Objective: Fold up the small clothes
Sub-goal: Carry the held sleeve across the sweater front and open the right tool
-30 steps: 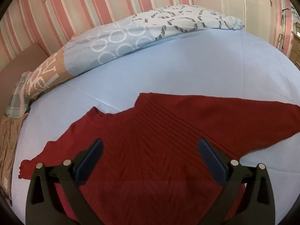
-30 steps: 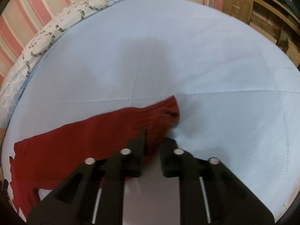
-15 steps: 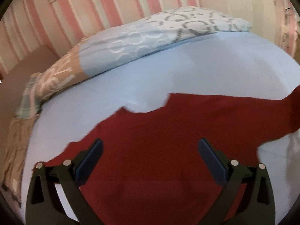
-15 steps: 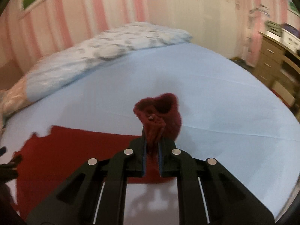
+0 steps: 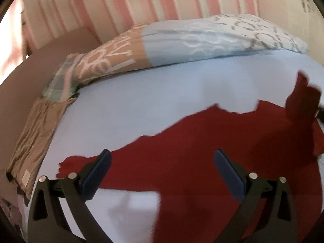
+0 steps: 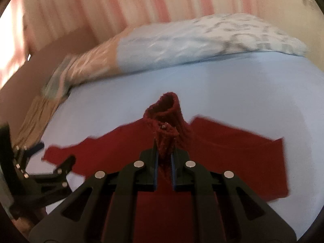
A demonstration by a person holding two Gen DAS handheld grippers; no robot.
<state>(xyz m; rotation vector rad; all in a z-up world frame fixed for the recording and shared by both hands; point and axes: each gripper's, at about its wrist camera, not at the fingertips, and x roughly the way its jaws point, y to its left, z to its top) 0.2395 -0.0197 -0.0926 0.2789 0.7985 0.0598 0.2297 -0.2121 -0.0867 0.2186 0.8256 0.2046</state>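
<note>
Dark red knitted sweater (image 5: 202, 162) spread on pale blue bed sheet (image 5: 162, 93); soft, limp, light. Right tool (image 6: 164, 158) pinching sleeve cuff (image 6: 168, 109), lifted. Left tool (image 5: 162, 170) spread wide, hovering. Grip edges, corners.

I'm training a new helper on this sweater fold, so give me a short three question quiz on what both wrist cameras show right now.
1. True or false: the right gripper is shut on the cuff of the red sweater.
2. Multiple choice: the left gripper is A) open, holding nothing; B) shut on the hem; C) shut on the pillow.
3. Fill in: the sweater's body lies on the light ____ bed sheet.

Key: 1 true. 2 A. 3 blue.
</note>
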